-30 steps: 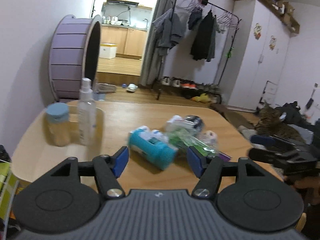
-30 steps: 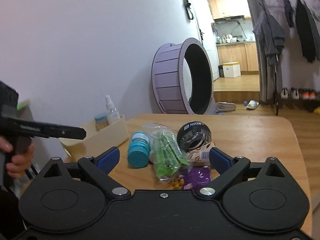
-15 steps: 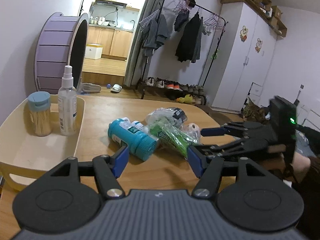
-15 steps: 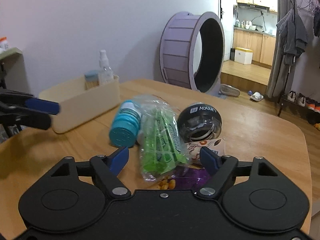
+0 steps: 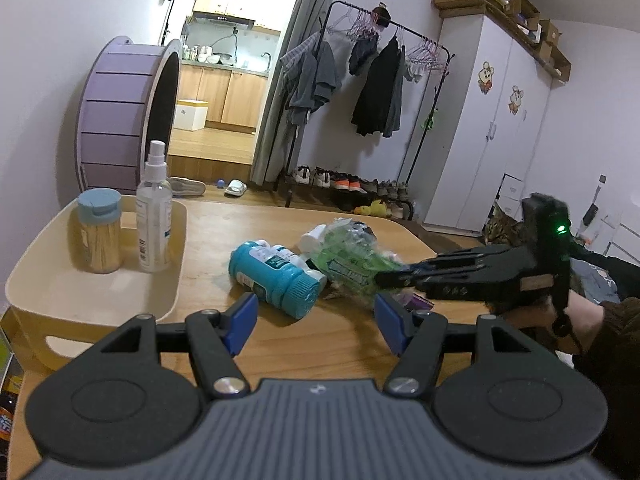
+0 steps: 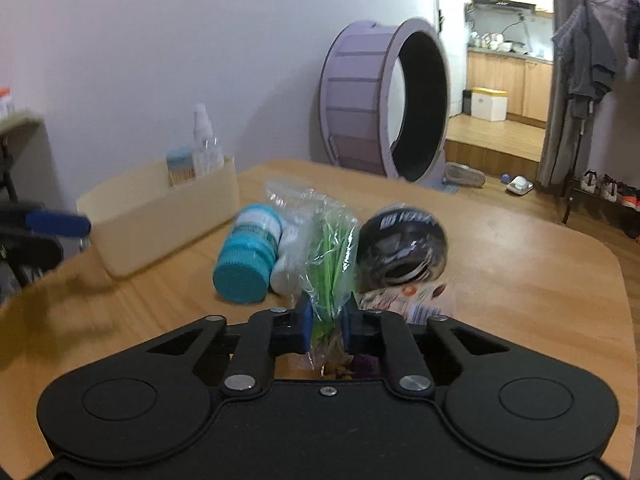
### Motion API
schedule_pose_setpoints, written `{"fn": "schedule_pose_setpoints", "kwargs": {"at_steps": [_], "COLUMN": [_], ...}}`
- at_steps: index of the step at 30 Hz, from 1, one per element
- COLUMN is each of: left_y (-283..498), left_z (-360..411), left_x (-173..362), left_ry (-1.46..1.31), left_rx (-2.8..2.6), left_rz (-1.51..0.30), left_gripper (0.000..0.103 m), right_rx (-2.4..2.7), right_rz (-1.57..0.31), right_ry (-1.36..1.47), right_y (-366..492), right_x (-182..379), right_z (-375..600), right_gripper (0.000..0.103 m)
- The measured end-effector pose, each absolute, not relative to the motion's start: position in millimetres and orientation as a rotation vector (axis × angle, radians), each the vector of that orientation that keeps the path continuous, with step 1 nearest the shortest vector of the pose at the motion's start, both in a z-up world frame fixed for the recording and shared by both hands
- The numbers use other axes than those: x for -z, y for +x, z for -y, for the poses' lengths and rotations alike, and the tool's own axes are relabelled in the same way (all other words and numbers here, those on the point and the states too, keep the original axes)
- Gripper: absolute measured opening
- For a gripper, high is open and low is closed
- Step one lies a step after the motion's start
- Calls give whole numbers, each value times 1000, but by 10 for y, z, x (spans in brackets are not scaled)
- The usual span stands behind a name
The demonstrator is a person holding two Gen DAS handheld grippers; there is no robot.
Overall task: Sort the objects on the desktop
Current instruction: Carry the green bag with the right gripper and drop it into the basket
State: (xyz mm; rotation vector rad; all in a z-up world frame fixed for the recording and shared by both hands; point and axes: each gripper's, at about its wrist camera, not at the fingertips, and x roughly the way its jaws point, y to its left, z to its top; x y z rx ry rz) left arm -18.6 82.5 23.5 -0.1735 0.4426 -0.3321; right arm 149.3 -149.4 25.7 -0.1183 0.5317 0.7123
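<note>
A pile lies mid-table: a teal-capped bottle on its side, a clear bag of green sticks, a black ball and a printed snack packet. My right gripper is closing, and its blue pads pinch the near end of the green bag. In the left wrist view that gripper reaches in from the right to the bag. My left gripper hangs open just short of the teal bottle, nothing between its fingers.
A cream tray at the table's left holds a spray bottle and a toothpick jar. A purple packet lies under the right gripper. A purple cat wheel stands behind the table. A cat sits at the far right.
The right gripper's jaws went from wide apart to pinched on the green bag, after moving in toward the pile. The left gripper drifted a little along the table, its opening unchanged.
</note>
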Motion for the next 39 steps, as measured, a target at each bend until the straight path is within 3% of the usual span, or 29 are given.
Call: {"fn": "schedule_pose_setpoints", "kwargs": {"at_steps": [16,27,30,33,39], "left_y": [-620,-665,-653,-632,-610], "left_z": [-1343,-1590,-1601,-1602,-1570], "left_x": [-331,-356,-355,-353,-325], "left_ry": [-297,-321,-322,-321,-313], "left_rx": [227,177,182,186,204], "left_rz": [-348,-333,-338,-344,-353], "left_gripper": [64,64,64,64,64], "right_rx": [-927,-1091,-1083,-1026,-960], "right_rz": [-358,-437,-472,-484,-458], "right_ry": [-56,-132,-172,-212,-142], "right_y": [1206,1524,1651,1705,1561], "right_x": [-1055,-825,-687,-592,-669], "right_z": [952,-171,-369,-397,172], "right_gripper": [9,9,15,39,42]}}
